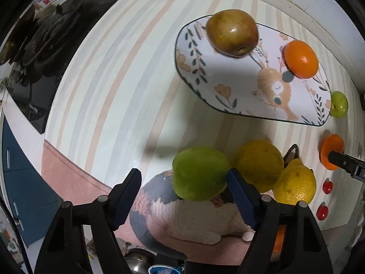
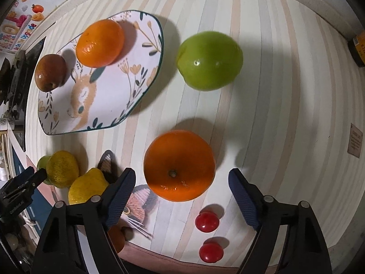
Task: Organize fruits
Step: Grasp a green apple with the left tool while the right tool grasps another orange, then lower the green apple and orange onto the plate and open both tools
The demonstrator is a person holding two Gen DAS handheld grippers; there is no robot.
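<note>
A rabbit-patterned plate (image 1: pixel 239 86) (image 2: pixel 109 96) holds a brown apple (image 1: pixel 232 32) (image 2: pixel 50 72) and an orange (image 1: pixel 301 59) (image 2: pixel 100 43). My left gripper (image 1: pixel 183 182) is open, with a green apple (image 1: pixel 200 173) between its fingers, against the right one. Two lemons (image 1: pixel 260 165) (image 1: pixel 295 182) lie beside it. My right gripper (image 2: pixel 180 182) is open above a large orange (image 2: pixel 179 165) on the table. A second green apple (image 2: pixel 209 60) (image 1: pixel 339 104) lies right of the plate. Two small red fruits (image 2: pixel 207 221) (image 2: pixel 211 252) lie near the front edge.
The striped tablecloth (image 2: pixel 273 114) covers the table. A cat-shaped mat (image 1: pixel 194 219) lies at the near edge. A black stove (image 1: pixel 57 45) stands at the left. The wall edge runs along the back. Another orange (image 2: pixel 116 237) sits low by the right gripper's left finger.
</note>
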